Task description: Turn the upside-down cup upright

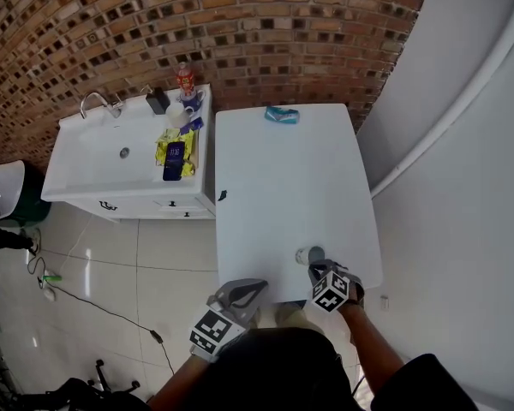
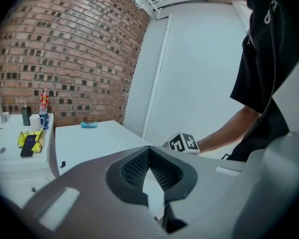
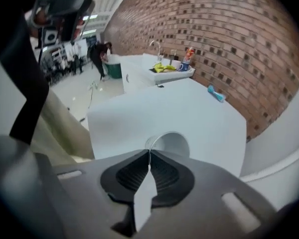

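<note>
A small pale grey cup sits tilted near the front edge of the white table. My right gripper is directly behind it, and in the right gripper view its jaws are closed together on the thin rim of the cup, with the right gripper pointing steeply down. My left gripper hovers off the table's front left corner, apart from the cup. Seen in its own view, the left gripper has its tips together and nothing between them.
A blue packet lies at the table's far edge. A white sink cabinet stands to the left of the table, with a bottle, a mug and yellow packets on it. Cables trail over the tiled floor. A white wall runs along the right.
</note>
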Tool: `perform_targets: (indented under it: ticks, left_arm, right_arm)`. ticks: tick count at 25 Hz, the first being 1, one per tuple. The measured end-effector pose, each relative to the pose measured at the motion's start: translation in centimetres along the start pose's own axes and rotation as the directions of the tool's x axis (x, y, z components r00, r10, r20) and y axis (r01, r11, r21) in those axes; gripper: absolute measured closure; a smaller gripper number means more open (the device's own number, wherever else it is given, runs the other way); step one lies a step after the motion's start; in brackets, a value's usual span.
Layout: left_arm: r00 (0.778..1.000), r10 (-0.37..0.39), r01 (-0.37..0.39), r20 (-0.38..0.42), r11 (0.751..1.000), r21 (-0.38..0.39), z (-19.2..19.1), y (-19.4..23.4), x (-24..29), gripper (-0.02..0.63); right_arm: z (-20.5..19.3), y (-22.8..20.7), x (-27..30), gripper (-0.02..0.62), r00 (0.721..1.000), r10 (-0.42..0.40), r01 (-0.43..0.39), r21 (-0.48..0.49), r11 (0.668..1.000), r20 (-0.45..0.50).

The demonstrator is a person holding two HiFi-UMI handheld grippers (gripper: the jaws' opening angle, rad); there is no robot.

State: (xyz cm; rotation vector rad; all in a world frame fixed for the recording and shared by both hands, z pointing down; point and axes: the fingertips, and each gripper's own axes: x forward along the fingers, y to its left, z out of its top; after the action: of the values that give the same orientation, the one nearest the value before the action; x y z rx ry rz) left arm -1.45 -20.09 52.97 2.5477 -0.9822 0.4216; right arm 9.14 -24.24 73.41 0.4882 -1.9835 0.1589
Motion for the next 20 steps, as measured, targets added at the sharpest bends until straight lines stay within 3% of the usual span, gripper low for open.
perform_targets:
  ticks: [4,8,12,15,20]
  left_arm:
    - [1.000,0.005,-0.005,0.014,1.000,-0.011,-0.1,0.3,-0.3,0.591]
    - [1.000,0.017,-0.017,0.025,1.000,-0.024,-0.3,1.0,-1.2,0.591]
    - [0.999,0.032,-0.031,0.030,0.999,-0.036,-0.5,1.8,-1.9,0.591]
    - [0.999,0.033,-0.032,0.036,0.999,-0.040,-0.6,2.1,-2.2,0.591]
    - [0.999,-0.002,0.004,0.048,1.000,-0.030,-0.8,2.2,-2.9,0.591]
  right_arm:
    - [-1.8,-0.5,0.8,0.592,0.979,-0.107,0.058,-0.268,0.962,-0.171]
    - [-2.8,0.0,1.8,0.592,0.954,-0.155,0.044,-0.393,0.919,-0.257]
    - [-2.9,0.5,2.3,0.583,0.950,-0.147,0.031,-0.383,0.923,-0.277]
    - [-2.8,0.4,2.2,0.525,0.951,-0.151,0.046,-0.359,0.932,-0.270]
    - [-0.4,-0.1,-0.9,0.494,0.963,-0.215,0.170,-0.251,0.953,-0.164]
